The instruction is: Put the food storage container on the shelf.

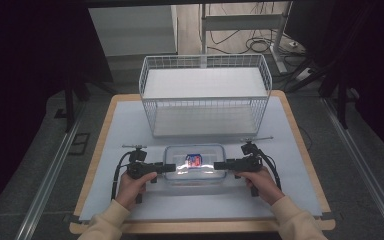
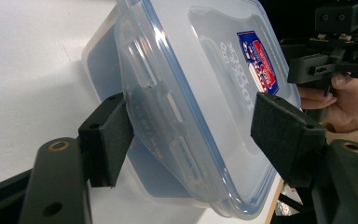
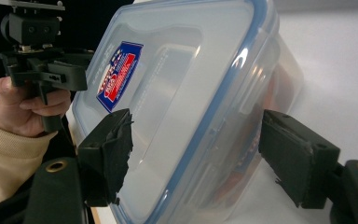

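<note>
High view looking down and forward over the table from the near side; gripper views riding close at opposite ends of the box, facing each other, sharing its labelled lid.

Clear plastic food box w/ blue-rimmed snap lid, lid on, side clips down. Red/blue label on lid top. Sits flat on white table cover, near front edge, centred, just in front of wire basket; something reddish inside.
</note>
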Motion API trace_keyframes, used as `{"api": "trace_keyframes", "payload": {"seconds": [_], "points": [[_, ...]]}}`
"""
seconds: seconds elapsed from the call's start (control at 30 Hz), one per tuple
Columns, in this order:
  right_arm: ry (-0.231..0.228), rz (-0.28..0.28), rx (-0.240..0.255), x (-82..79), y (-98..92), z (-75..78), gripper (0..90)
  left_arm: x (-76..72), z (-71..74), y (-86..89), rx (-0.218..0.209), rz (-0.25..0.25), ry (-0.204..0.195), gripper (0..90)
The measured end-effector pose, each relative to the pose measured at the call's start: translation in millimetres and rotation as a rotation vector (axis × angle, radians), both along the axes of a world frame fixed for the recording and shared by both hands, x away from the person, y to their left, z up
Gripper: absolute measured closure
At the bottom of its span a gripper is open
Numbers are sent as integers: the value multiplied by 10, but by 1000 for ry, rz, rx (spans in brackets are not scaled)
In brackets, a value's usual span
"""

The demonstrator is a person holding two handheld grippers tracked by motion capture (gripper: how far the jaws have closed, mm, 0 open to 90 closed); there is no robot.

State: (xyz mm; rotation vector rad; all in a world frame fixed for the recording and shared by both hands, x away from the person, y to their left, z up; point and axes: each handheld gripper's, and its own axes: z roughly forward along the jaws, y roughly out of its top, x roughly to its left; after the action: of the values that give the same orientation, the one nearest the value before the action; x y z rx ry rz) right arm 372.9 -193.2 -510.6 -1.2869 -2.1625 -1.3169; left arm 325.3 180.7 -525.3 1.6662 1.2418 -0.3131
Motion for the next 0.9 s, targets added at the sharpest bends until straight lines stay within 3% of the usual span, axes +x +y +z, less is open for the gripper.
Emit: {"api": "trace_keyframes", "payload": {"seconds": [0.13,0.73,0.9], "points": [[-13,-3,-6,-21,-33,54,355,-18,16,-11,6,5,-6,303],[-78,-25,19,-198,-91,107,451,-218,61,4,5,38,-83,385],[-72,-30,41,-229,-121,102,484,-247,68,9,7,36,-93,400]]}}
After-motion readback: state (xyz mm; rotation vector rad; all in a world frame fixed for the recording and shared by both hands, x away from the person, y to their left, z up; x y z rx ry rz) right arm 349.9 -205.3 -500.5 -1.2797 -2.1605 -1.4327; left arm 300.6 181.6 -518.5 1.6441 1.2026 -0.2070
